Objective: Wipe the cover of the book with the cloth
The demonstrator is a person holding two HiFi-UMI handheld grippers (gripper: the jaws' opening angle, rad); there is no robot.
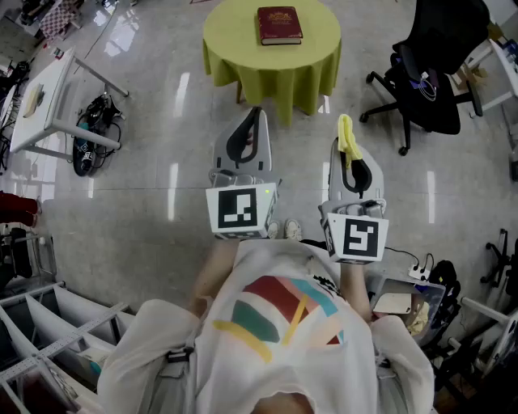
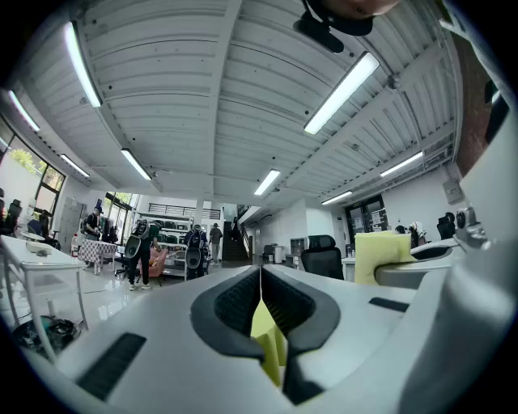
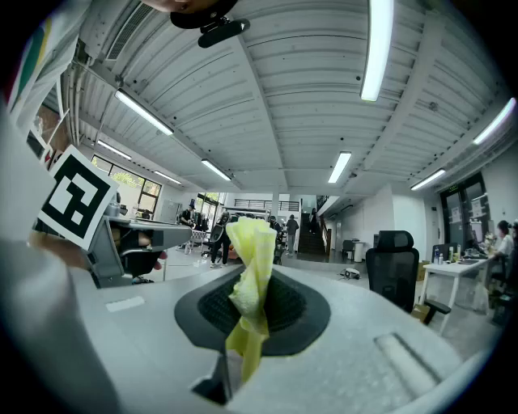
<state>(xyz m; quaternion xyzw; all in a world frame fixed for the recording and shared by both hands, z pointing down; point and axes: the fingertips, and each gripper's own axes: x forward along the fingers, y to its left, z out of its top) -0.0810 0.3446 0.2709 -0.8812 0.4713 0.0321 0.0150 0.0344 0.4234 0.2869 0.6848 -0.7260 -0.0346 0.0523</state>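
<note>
Far left in the head view: a white table (image 1: 36, 101) on the glossy floor (image 1: 162, 210), with a dark tangle of cables (image 1: 93, 133) at its foot.

The left gripper (image 1: 255, 115) is held out level in front of the person, marker cube (image 1: 240, 209) at its back. In the left gripper view its jaws are pressed together at the tips, left gripper (image 2: 261, 279), and nothing is gripped. A yellow-green sliver shows through the slot below the tips (can't tell what it is).

Top centre of the head view: a round table (image 1: 271, 69) under a yellow-green cover. The book (image 1: 279, 24), dark red, lies flat and closed on top near the middle. It is ahead of both grippers and well apart from them.

The right gripper (image 1: 345, 123) is just beside the left one, also level. Its jaws are clamped on the cloth (image 1: 348, 139), which is yellow and bunched. In the right gripper view the cloth (image 3: 251, 279) is pinched between the pads of the right gripper (image 3: 257, 303), a crumpled end sticking up past the tips and a tail hanging below. The cloth touches neither the book nor the table.

Right of that: a black office chair (image 1: 437, 73). Some people (image 3: 218, 234) stand far back in the hall.
</note>
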